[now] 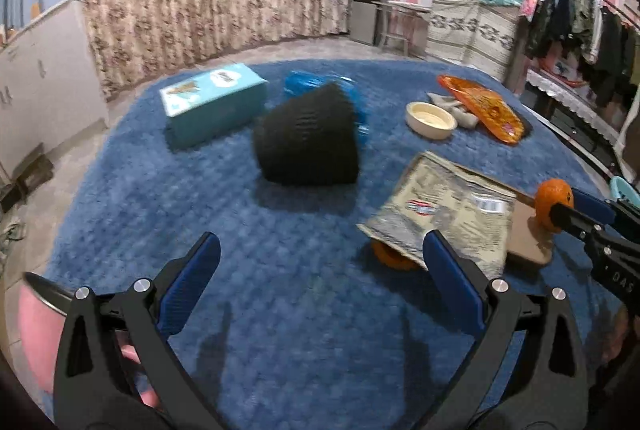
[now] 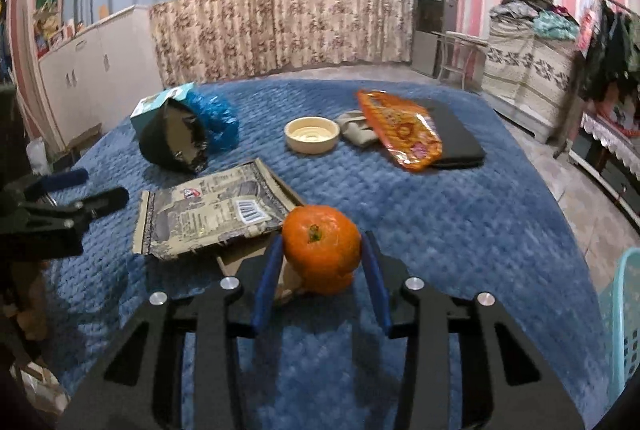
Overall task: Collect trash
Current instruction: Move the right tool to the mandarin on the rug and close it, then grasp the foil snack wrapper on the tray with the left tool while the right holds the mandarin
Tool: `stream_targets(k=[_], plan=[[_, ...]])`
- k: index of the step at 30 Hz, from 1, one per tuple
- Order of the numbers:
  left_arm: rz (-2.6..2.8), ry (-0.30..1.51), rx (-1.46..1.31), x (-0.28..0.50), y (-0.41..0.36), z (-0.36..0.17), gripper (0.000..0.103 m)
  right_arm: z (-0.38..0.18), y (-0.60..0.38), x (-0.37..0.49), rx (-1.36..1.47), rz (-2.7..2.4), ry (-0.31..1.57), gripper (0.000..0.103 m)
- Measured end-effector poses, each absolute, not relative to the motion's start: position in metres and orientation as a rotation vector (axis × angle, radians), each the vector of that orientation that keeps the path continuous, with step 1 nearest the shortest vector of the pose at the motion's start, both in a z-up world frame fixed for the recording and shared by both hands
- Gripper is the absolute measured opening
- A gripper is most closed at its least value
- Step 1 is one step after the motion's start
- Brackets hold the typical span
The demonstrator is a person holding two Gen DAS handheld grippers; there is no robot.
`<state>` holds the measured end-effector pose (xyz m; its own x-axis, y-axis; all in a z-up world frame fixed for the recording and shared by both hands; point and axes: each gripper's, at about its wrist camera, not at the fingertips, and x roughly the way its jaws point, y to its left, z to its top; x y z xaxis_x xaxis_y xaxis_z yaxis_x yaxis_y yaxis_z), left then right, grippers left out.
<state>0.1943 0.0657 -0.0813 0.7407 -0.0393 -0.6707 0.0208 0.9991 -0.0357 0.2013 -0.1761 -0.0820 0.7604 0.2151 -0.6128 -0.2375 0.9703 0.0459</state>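
Note:
A tangerine (image 2: 320,250) sits between the blue pads of my right gripper (image 2: 322,240), which is shut on it just above the blue bedspread (image 2: 440,230). In the left wrist view the same tangerine (image 1: 550,200) shows at the right gripper's (image 1: 568,205) tip. A crumpled printed wrapper (image 1: 444,206) (image 2: 212,214) lies beside it, partly over a brown flat piece (image 1: 528,238) and another orange fruit (image 1: 390,256). My left gripper (image 1: 320,242) (image 2: 100,186) hangs open just short of the wrapper, nothing between its fingers.
A black bin (image 1: 308,138) with a blue liner lies on its side next to a teal box (image 1: 212,102). Farther back are a cream bowl (image 2: 312,134), an orange snack bag (image 2: 400,130), a grey cloth (image 2: 356,130) and a black flat case (image 2: 456,138). A teal basket (image 2: 624,322) stands off the bed's right edge.

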Motion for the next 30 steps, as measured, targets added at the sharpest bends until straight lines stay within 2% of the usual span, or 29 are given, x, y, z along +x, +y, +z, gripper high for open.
stream_targets(k=[9, 10, 12, 14, 16, 18, 23, 30], plan=[[-0.123, 0.797, -0.036, 0.208, 0.032, -0.092, 0.098, -0.078, -0.206, 0.190, 0.013, 0.189, 0.642, 0.040], [-0.135, 0.802, -0.046, 0.208, 0.031, -0.092, 0.095, -0.077, -0.209, 0.189, 0.016, 0.182, 0.636, 0.040], [-0.160, 0.814, -0.055, 0.212, 0.025, -0.094, 0.087, -0.076, -0.218, 0.187, 0.038, 0.168, 0.630, 0.040], [-0.186, 0.824, -0.041, 0.215, 0.017, -0.095, 0.069, -0.075, -0.227, 0.185, 0.061, 0.154, 0.628, 0.040], [-0.203, 0.836, -0.026, 0.216, 0.012, -0.095, 0.058, -0.075, -0.236, 0.183, 0.080, 0.143, 0.625, 0.040], [-0.211, 0.824, -0.013, 0.215, 0.007, -0.091, 0.052, -0.075, -0.244, 0.180, 0.092, 0.127, 0.621, 0.040], [-0.265, 0.808, 0.001, 0.210, 0.001, -0.080, 0.027, -0.081, -0.256, 0.181, 0.101, 0.094, 0.638, 0.040], [-0.261, 0.786, 0.012, 0.205, 0.009, -0.068, 0.005, -0.094, -0.251, 0.176, 0.084, 0.095, 0.670, 0.041]])
